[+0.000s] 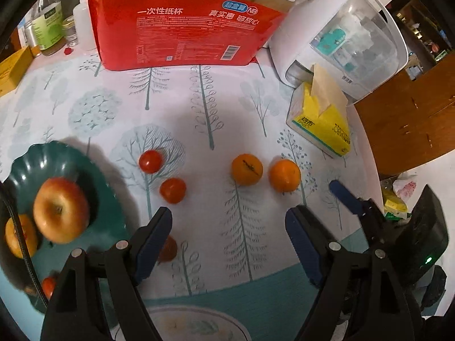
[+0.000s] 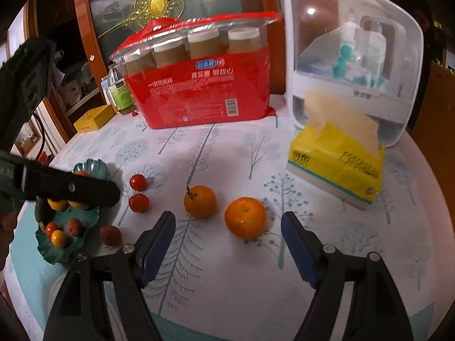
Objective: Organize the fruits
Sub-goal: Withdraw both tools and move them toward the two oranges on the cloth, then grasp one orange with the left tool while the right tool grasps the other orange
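Two oranges (image 1: 246, 169) (image 1: 285, 175) lie side by side on the tree-print cloth, with two small tomatoes (image 1: 150, 161) to their left. A green scalloped plate (image 1: 85, 164) at the left holds an apple (image 1: 61, 209), a small orange and other small fruit. My left gripper (image 1: 229, 227) hovers open over bare cloth in front of the oranges; a lychee (image 1: 168, 248) shows beside its left finger. My right gripper (image 2: 227, 227) is open too, and the nearer orange (image 2: 245, 217) sits just beyond its fingertips, untouched. The left gripper's finger (image 2: 71, 189) crosses over the plate (image 2: 85, 167).
A red pack of paper cups (image 1: 182, 28) stands at the back, with bottles (image 1: 51, 25) to its left. A white plastic storage box (image 1: 349, 37) and a yellow tissue pack (image 1: 321, 122) stand at the right near the table edge. Another patterned plate (image 1: 196, 324) lies at the near edge.
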A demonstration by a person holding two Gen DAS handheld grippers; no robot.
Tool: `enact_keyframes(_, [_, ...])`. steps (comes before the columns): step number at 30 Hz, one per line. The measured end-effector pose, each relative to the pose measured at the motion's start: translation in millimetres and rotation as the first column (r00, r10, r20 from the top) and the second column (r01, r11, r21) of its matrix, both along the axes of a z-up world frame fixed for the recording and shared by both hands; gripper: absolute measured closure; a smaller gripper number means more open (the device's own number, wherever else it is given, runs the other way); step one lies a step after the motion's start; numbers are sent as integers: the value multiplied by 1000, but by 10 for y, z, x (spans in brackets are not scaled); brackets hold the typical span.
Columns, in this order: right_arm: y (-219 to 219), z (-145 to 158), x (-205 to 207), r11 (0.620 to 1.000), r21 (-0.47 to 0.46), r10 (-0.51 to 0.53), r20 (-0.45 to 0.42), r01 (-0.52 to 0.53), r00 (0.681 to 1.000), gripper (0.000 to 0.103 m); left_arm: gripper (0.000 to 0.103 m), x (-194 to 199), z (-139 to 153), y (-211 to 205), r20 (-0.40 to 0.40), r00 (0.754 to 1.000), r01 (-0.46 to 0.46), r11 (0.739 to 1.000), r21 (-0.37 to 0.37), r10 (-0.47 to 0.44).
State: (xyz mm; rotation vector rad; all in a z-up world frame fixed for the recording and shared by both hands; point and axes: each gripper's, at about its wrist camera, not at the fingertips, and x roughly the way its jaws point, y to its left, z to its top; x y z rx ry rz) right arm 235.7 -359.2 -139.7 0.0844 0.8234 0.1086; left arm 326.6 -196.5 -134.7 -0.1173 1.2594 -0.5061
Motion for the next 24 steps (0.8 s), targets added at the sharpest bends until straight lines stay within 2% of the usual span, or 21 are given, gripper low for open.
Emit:
enact_keyframes(5, [103,-196,44,997,-55,45,2,-44,999,26,22,50,-133,-76,23,999,26,999,-23,-25])
enact_keyframes(10, [137,-312,79,992,-112,52,12,-51,999,26,23,94,-233,-231,60,997,52,999,-3,-52])
enact_keyframes(18, [45,-441,151,994,-108,8,5,-7,1000,26,30,41,-384,-471,171,983,63,998,4,-62])
enact_keyframes(20, [37,-448,162,995,-103,12,8,-11,1000,27,35,43,-458,-534,169,983,65,998,6,-65])
enact_keyframes(24, [45,-469,186,995,-89,32,-7,-32,999,30,37,65,-516,-593,156,987,47,999,8,-47])
